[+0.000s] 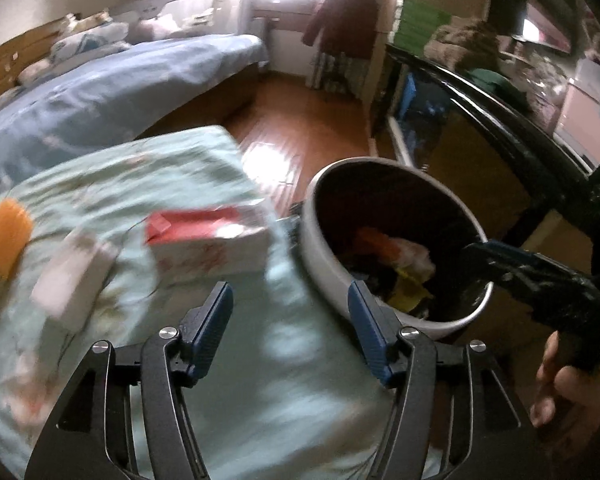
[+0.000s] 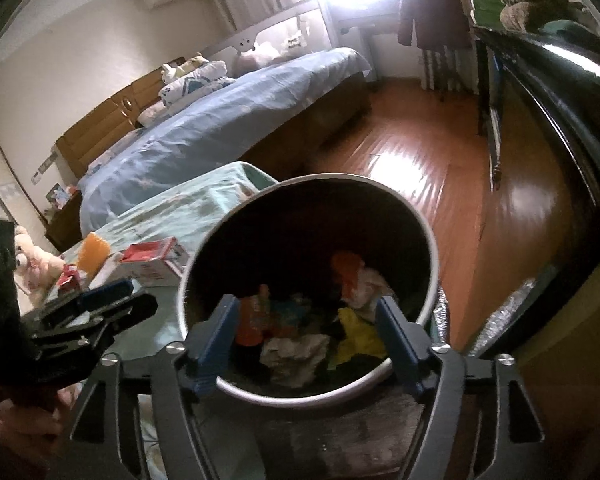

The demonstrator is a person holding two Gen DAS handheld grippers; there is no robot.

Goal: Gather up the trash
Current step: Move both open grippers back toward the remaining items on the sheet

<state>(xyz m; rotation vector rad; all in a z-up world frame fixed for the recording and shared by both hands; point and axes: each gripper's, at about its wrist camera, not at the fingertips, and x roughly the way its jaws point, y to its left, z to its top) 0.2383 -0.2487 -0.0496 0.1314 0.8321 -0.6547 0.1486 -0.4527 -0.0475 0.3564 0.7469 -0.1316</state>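
Note:
A white trash bin [image 1: 320,256] with a dark inside stands beside a table with a pale green cloth [image 1: 260,360]. It holds orange, yellow and white trash [image 2: 348,312]. On the cloth lie a red and white box [image 1: 208,240], a white packet [image 1: 74,284] and an orange item [image 1: 6,236]. My left gripper [image 1: 290,300] is open and empty over the cloth, near the bin's rim. My right gripper [image 2: 306,312] is open and empty over the bin's mouth [image 2: 312,280]; it also shows in the left wrist view [image 1: 500,264].
A bed with a blue cover [image 2: 204,128] stands behind the table. Wooden floor [image 2: 420,152] lies beyond the bin. A dark glossy cabinet [image 2: 560,100] runs along the right. A plush toy [image 2: 32,260] sits at the far left.

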